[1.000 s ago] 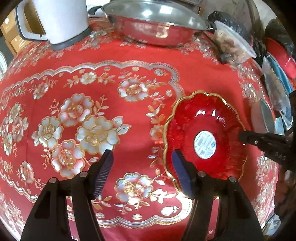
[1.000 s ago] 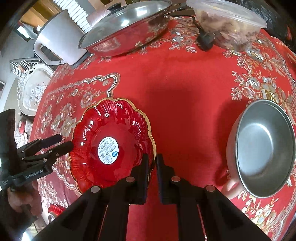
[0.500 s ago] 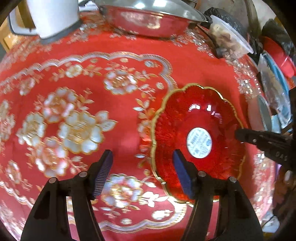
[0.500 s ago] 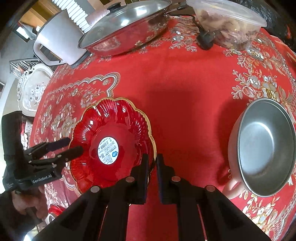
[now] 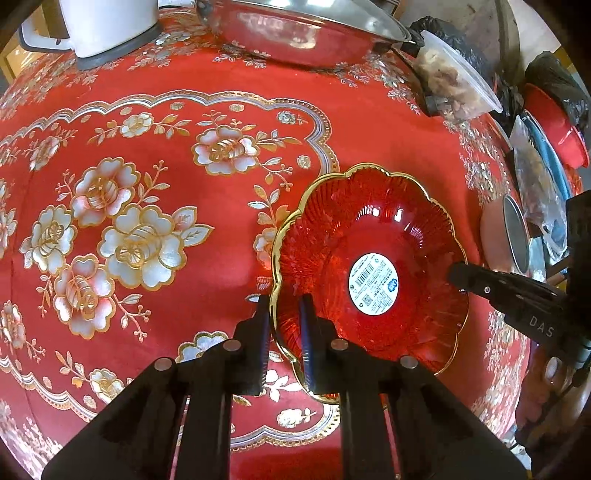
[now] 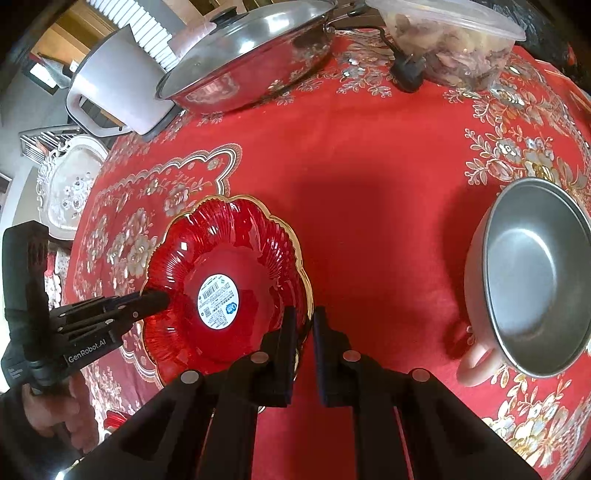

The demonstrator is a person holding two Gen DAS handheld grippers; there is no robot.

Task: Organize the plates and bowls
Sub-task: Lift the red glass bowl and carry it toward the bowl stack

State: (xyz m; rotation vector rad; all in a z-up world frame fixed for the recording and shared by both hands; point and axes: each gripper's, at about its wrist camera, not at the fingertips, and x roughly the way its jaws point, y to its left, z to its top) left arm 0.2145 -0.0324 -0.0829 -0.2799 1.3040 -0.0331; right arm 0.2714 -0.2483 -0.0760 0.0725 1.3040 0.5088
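Note:
A red scalloped glass plate with a gold rim and a white barcode sticker sits on the red floral tablecloth. My left gripper is shut on its near-left rim, one finger inside and one outside. From the opposite side, my right gripper is shut on the plate at its right rim. Each gripper shows in the other's view: the right gripper and the left gripper. A steel bowl with a pale pink outer shell and handle stands to the right of the plate, also seen as the bowl near the table edge.
At the back stand a lidded steel wok, a white kettle and a clear tub of food with a black plug beside it. A white patterned chair is beyond the left table edge. Bags and red basins crowd the right side.
My left gripper moved right onto the plate's rim and went from open to shut on it. The right gripper has stayed shut on the opposite rim.

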